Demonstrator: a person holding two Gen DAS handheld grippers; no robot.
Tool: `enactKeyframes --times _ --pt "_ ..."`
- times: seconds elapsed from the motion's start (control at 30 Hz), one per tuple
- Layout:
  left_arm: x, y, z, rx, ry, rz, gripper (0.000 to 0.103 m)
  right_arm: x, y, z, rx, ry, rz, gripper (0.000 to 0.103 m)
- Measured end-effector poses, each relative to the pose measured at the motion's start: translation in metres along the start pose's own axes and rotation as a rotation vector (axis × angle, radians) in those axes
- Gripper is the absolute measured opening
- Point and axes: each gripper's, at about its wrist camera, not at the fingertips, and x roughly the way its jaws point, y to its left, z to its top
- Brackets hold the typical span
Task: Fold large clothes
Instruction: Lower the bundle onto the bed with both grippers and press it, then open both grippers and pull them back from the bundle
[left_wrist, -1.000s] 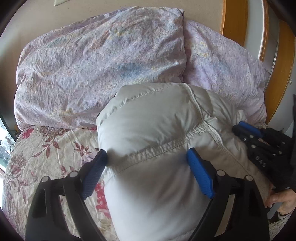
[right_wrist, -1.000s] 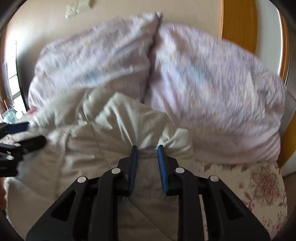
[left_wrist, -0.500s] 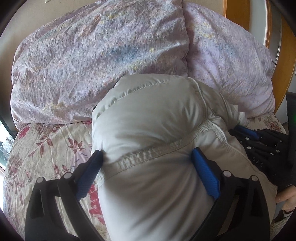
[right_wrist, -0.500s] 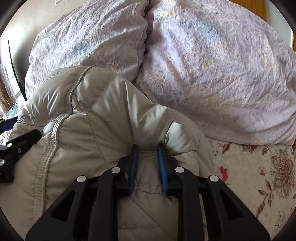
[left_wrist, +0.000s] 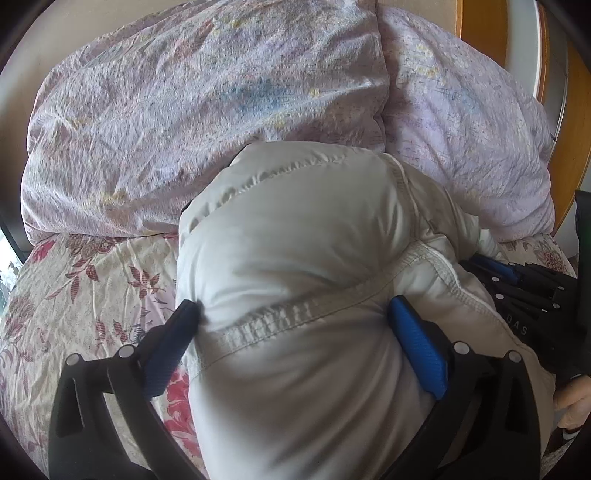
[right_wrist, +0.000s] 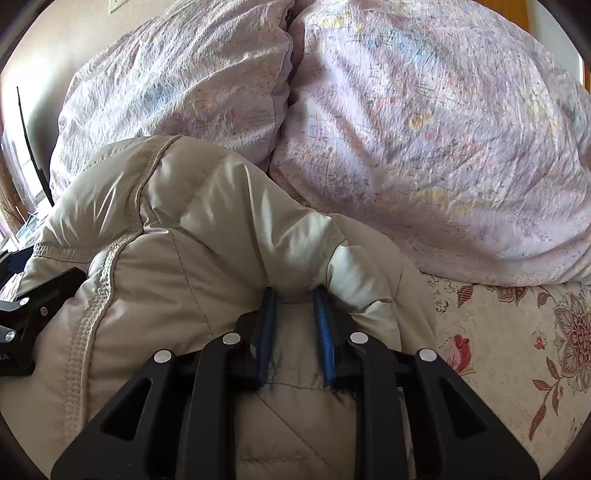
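now the puffy beige jacket (left_wrist: 295, 258) lies bunched on the flowered bedsheet (left_wrist: 92, 280), its far end touching the two lilac pillows (left_wrist: 192, 110). the left gripper (left_wrist: 295, 314) has its jaws spread wide, and a thick roll of the jacket, with a stitched seam across it, fills the space between the blue pads (left_wrist: 417, 339). the right gripper (right_wrist: 295, 295) is clenched on a narrow fold of the jacket near its right edge, just beside the sheet.

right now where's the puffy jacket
The beige puffy jacket lies bundled on the floral bedsheet, in front of the lilac pillows.
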Motion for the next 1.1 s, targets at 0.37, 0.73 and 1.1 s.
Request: enactKeyframes --times 0.37,0.73,1.1 --pt "-0.011 0.000 -0.002 -0.013 -0.023 0.021 0.101 -0.012 0.000 -0.004 0.005 -0.043 -0.015 0.024" --pt "-0.071 0.006 -0.024 -0.037 -0.054 -0.026 0.101 -0.083 -0.003 -0.028 0.045 -0.072 0.042 0.053" --pt "-0.099 -0.018 -0.042 0.031 -0.046 0.019 0.101 -0.087 -0.001 -0.037 0.101 -0.033 0.019 0.058"
